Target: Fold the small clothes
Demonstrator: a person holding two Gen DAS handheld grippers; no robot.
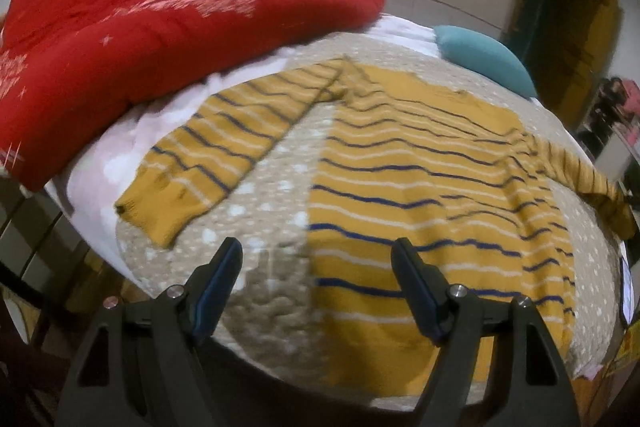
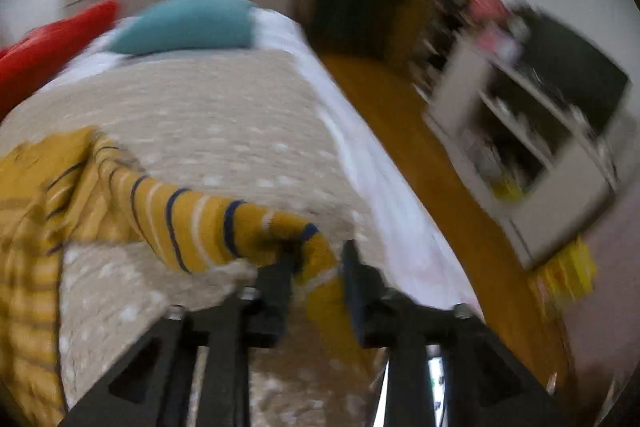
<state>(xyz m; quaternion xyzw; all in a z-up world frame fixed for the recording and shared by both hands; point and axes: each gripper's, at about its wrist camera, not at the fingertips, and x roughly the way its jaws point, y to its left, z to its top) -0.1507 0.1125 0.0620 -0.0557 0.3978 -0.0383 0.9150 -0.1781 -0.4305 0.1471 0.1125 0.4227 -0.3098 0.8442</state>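
Note:
A mustard sweater with navy and white stripes (image 1: 420, 179) lies spread on a beige dotted bedspread (image 1: 272, 267). Its left sleeve (image 1: 216, 155) lies flat, pointing toward the near left. My left gripper (image 1: 318, 251) is open and empty, hovering just above the sweater's lower left hem. In the right wrist view my right gripper (image 2: 318, 255) is shut on the cuff of the right sleeve (image 2: 200, 223) and holds it lifted off the bedspread (image 2: 224, 107). The sweater's body (image 2: 28, 227) lies at the left. That view is blurred.
A red duvet (image 1: 152, 43) is piled at the back left of the bed. A teal pillow (image 1: 484, 59) lies at the head; it also shows in the right wrist view (image 2: 188, 23). A white shelf unit (image 2: 532, 155) stands on the wooden floor (image 2: 420, 155) right of the bed.

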